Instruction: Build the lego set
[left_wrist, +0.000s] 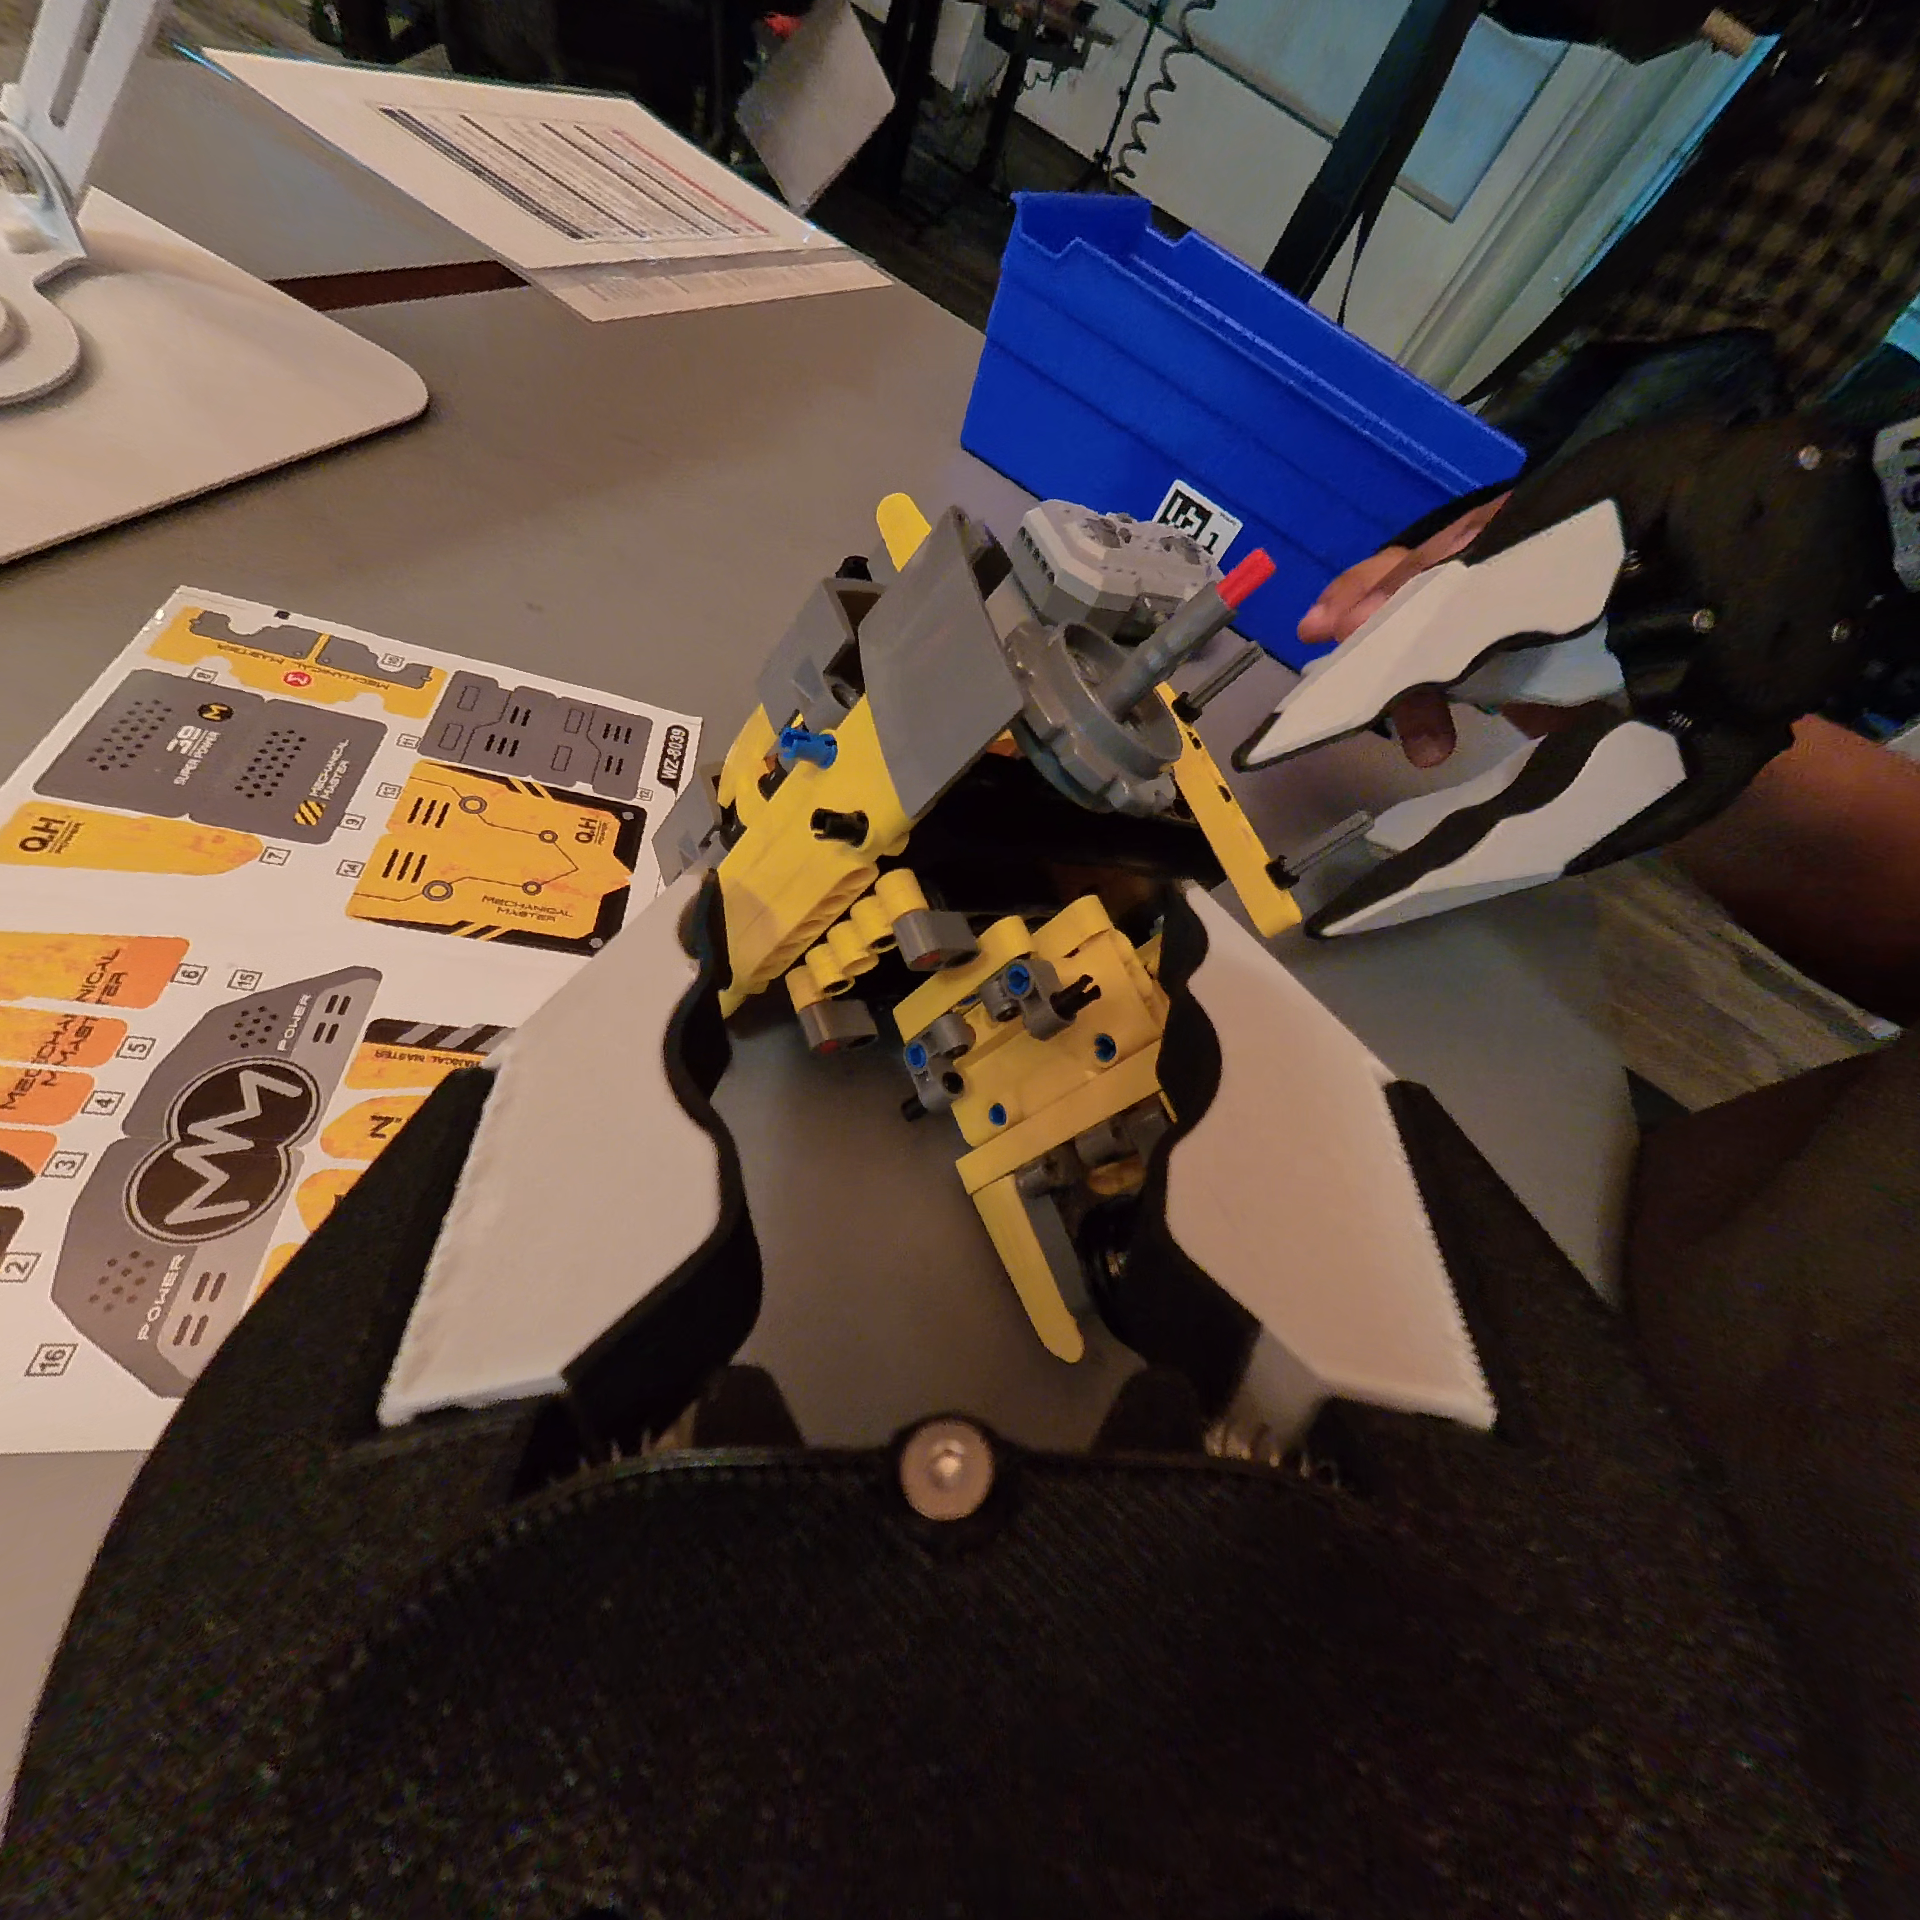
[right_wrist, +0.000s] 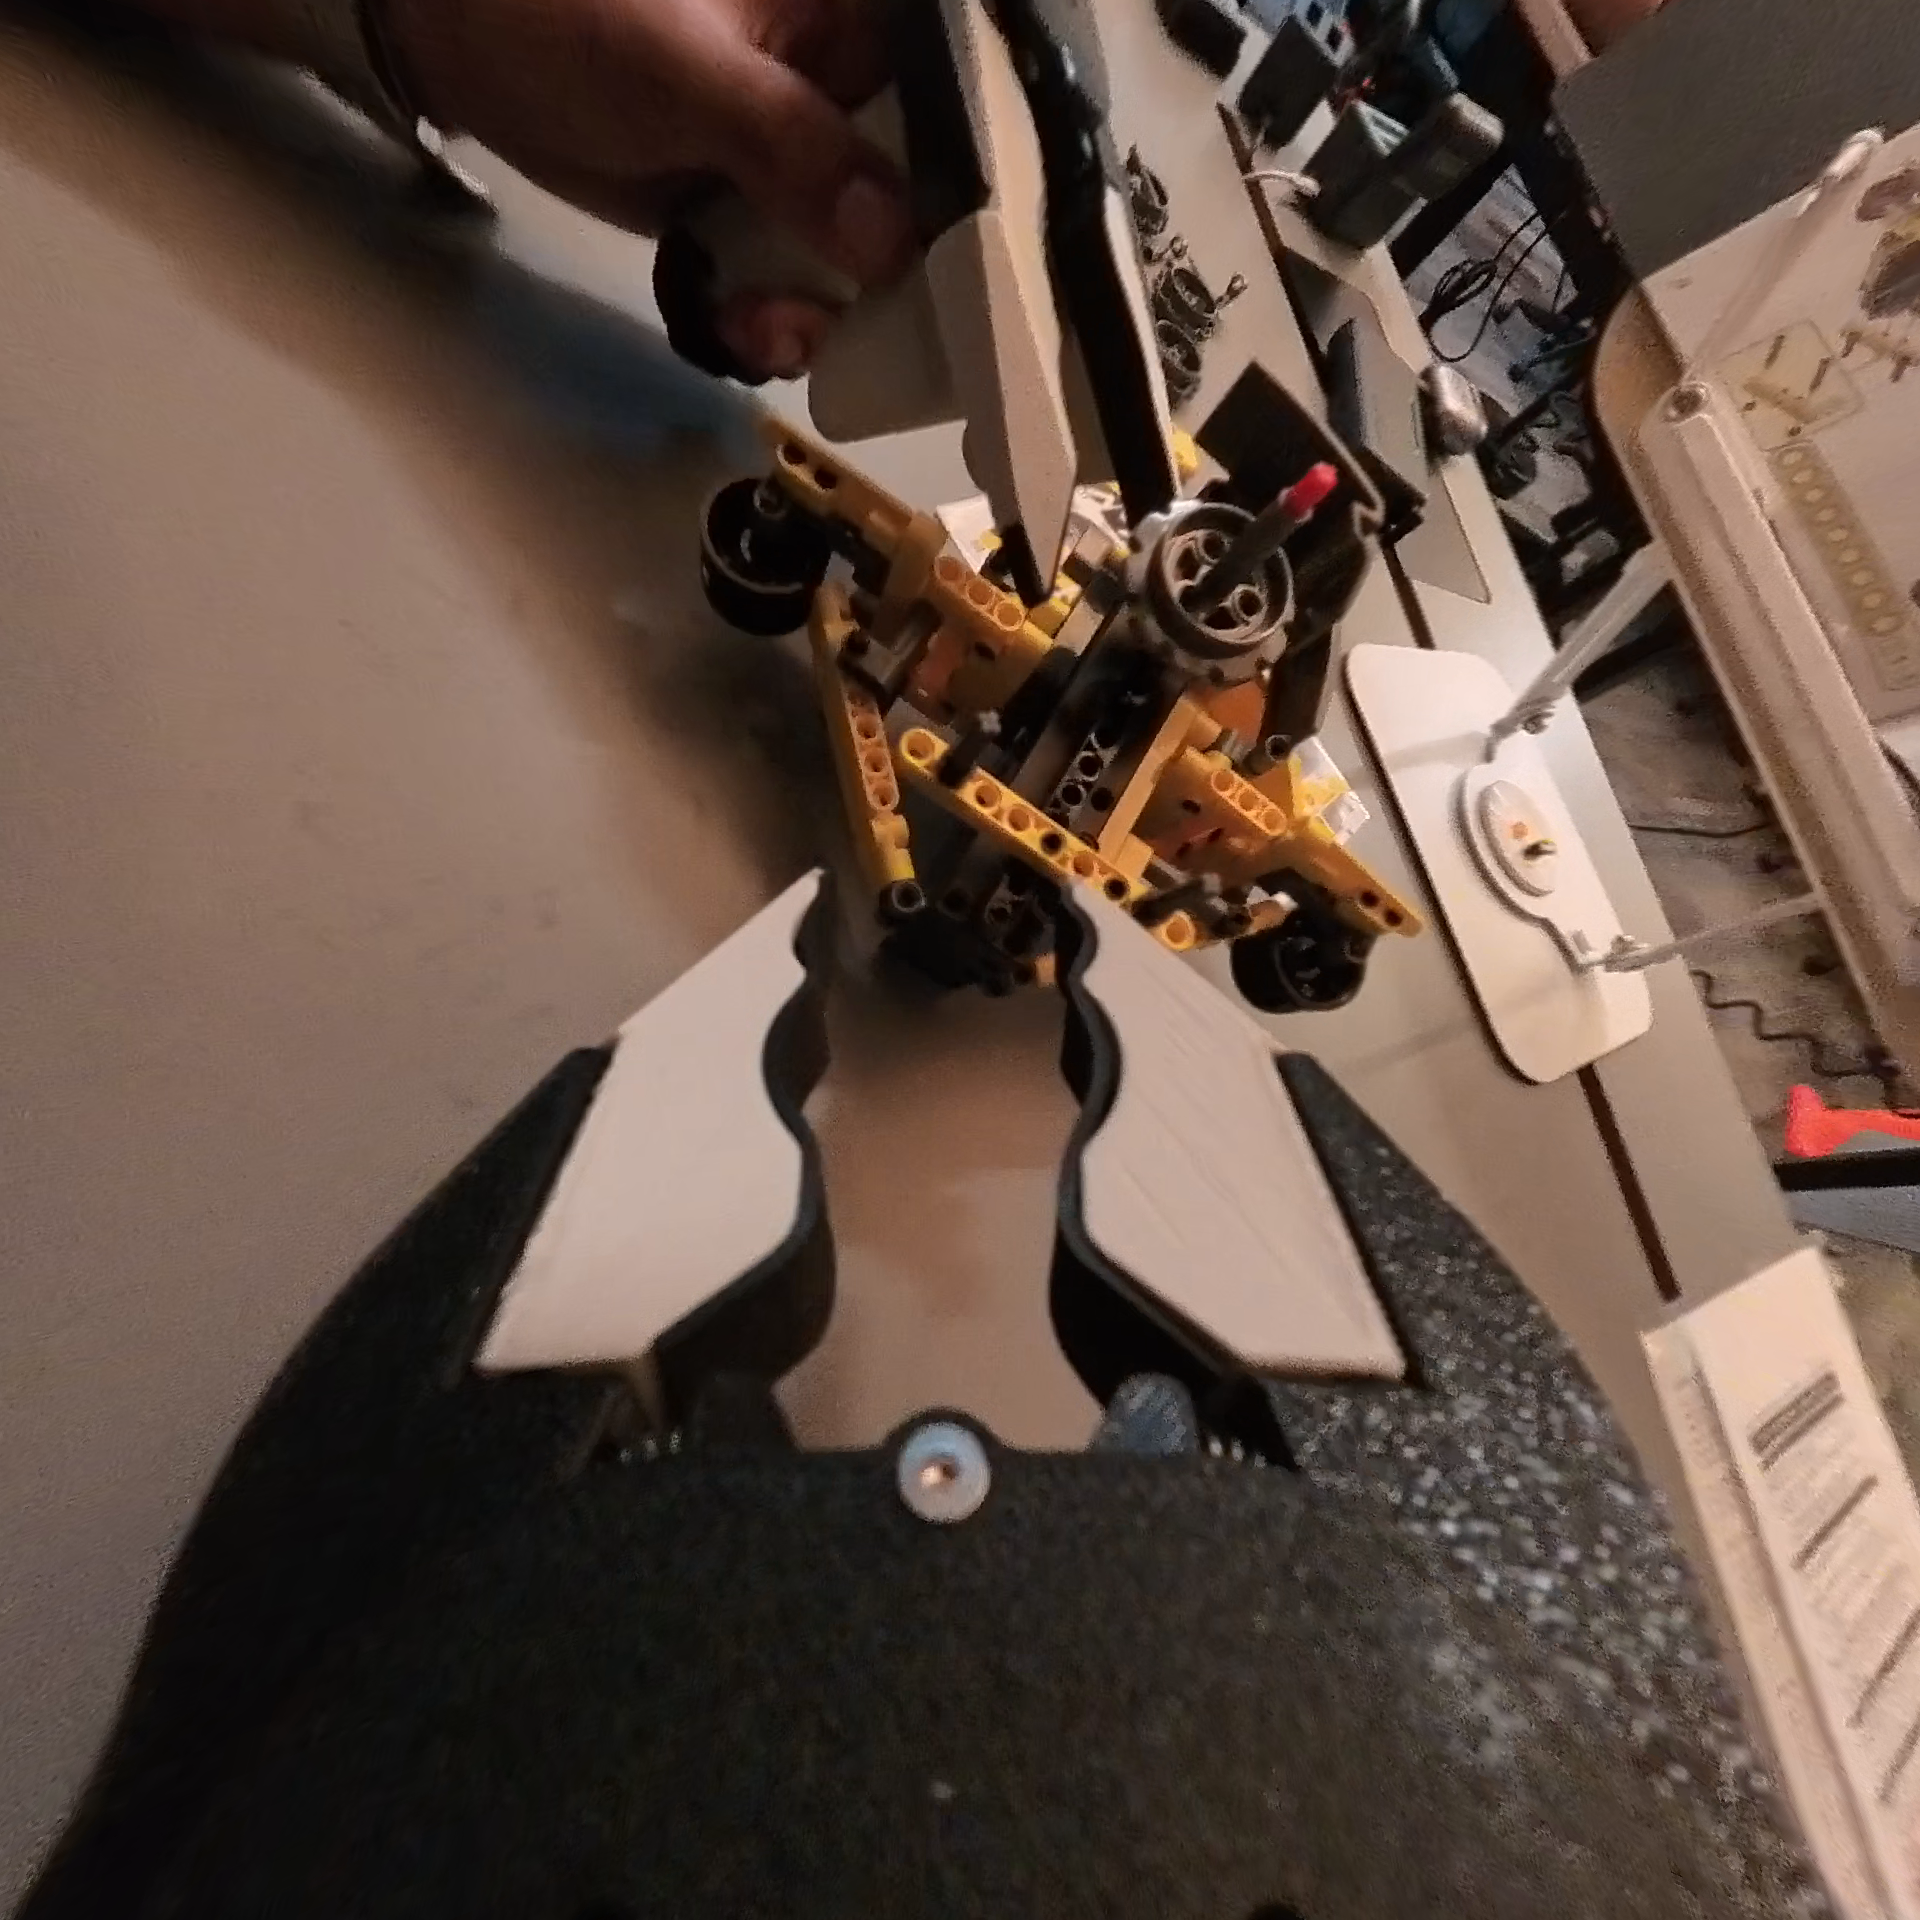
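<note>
1. Grip first: the left claw (left_wrist: 940, 987) is closed on the yellow and grey toy model (left_wrist: 935, 790), which sits tilted over the grey table (left_wrist: 623, 468), between the sticker sheet (left_wrist: 312, 883) and the blue bin (left_wrist: 1195, 364). The fingers bear on knobbly, uneven parts, so the model could twist or slide in the hold.
2. The right claw (left_wrist: 1288, 842) is parted to a middling gap, holding nothing, its tips at the model's edge by a yellow beam (left_wrist: 1236, 821). Whether they touch it I cannot tell. A push from that side could lever the model out of the left claw.
3. Pressed-together pieces may pop apart under a sideways squeeze; the grey rod with a red tip (left_wrist: 1242, 577) sticks out and looks easy to knock.
4. Loose bits could fall to the table and roll away.
5. The right wrist view is blurred, so fine aiming there looks risky.
</note>
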